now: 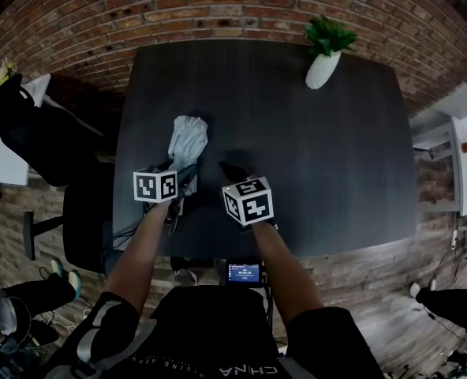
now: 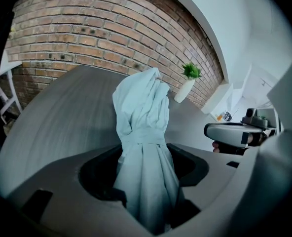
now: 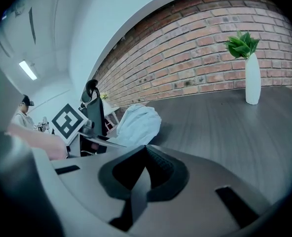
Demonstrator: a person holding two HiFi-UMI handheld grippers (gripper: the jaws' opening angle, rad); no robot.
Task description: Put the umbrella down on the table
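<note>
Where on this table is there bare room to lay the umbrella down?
The table is bare across its middle and right side, from the umbrella out to the vase at the far right, and along the far edge. It is crowded only at the near left, where the left tool, umbrella and right tool sit close together.

An office-style workspace, by the look of it: a broad dark desk (image 1: 320, 156) stands against an exposed brick wall (image 1: 218, 6), with a green plant (image 1: 329, 35) in a white vase (image 1: 322, 69) at its far edge. A black swivel chair (image 1: 36, 136) sits at left on a wood-plank floor (image 1: 375, 302); a strip light (image 3: 27, 69) glows overhead.
</note>
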